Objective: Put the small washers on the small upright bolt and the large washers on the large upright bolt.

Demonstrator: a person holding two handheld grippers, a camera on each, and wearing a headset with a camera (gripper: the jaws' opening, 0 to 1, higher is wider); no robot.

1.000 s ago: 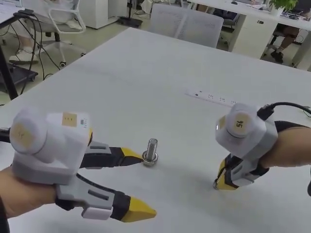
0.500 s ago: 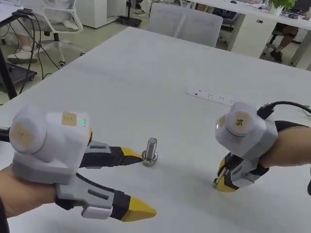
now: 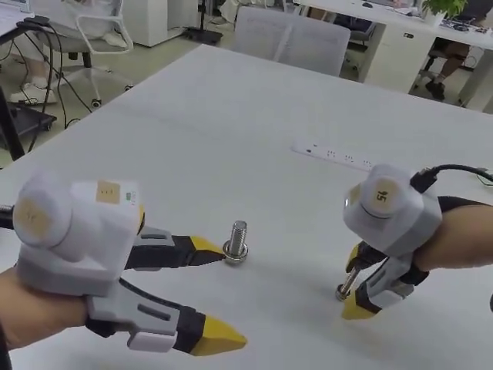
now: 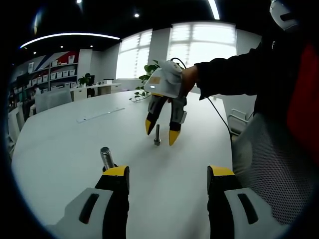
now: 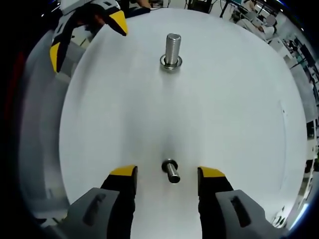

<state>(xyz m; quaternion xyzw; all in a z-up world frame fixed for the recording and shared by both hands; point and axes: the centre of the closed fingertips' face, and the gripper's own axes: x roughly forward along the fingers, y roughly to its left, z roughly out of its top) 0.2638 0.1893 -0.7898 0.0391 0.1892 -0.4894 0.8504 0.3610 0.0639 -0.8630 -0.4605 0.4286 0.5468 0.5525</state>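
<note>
While both are being held low over the white table (image 3: pixel 231 123), the left gripper (image 3: pixel 216 291) is being kept wide open with nothing being gripped. Its upper yellow tip is being held right beside the foot of the large upright bolt (image 3: pixel 237 237); whether contact is being made cannot be told. The right gripper (image 3: pixel 354 283) is being held well to the right of the large upright bolt in the head view, with its jaws pointed down at the table and parted. The small upright bolt (image 3: pixel 346 282) is being straddled between them. In the right gripper view a gap is being shown on each side of it, so it is not being clamped. A washer (image 3: pixel 234 253) is being seen ringed around the base of the large upright bolt, flat on the table. A white power strip (image 3: pixel 335 154) is being seen beyond the large upright bolt and off to its right. A grey chair (image 3: pixel 293 38) is being seen far behind the large upright bolt, past the table's far edge.
</note>
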